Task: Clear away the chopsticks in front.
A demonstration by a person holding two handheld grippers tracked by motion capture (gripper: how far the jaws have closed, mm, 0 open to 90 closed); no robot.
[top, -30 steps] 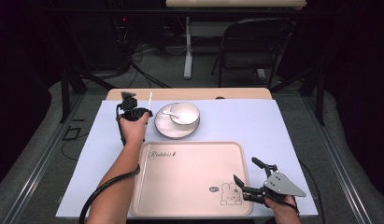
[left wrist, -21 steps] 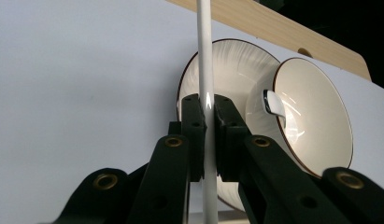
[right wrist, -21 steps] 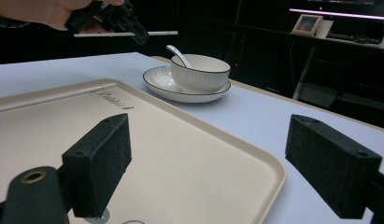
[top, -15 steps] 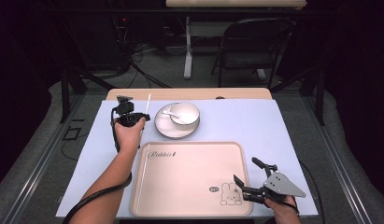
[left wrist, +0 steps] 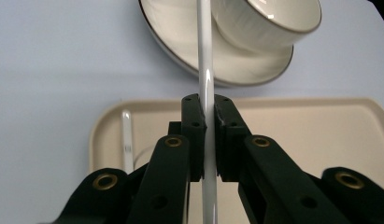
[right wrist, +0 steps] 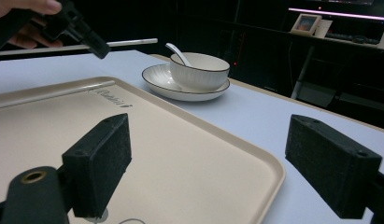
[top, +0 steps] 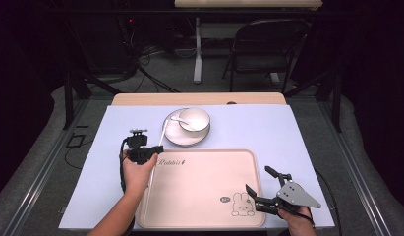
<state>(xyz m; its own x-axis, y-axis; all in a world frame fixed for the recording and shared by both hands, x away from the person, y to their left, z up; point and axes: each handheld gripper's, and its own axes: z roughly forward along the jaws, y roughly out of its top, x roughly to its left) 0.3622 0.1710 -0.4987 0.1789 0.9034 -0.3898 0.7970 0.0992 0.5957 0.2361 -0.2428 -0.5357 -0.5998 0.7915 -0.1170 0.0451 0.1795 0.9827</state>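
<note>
Just changed: the left gripper (top: 151, 149) has come from the far left of the bowl toward the near side. It now hangs over the tray's far left corner.
Left claw: jaws pinched narrow on a white chopstick (left wrist: 205, 70), pads clamped on its shaft. The stick points away toward the plate.
Meaning: I judge the carry is nearly done. What is left is lowering and letting go beside its mate.
Right claw: the right gripper (top: 258, 179) is unmoved at the tray's near right corner, jaws wide, nothing between them.
Tray (top: 204, 191): beige, with a rabbit print near right. One chopstick (left wrist: 127, 140) already lies along its left edge. Otherwise bare.
Bowl (top: 194, 119): white, dark rim, far of the tray, standing on a plate (top: 182, 139).
In bowl: a white spoon (top: 177, 118), handle leaning out left. I cannot tell if anything else is in it.
</note>
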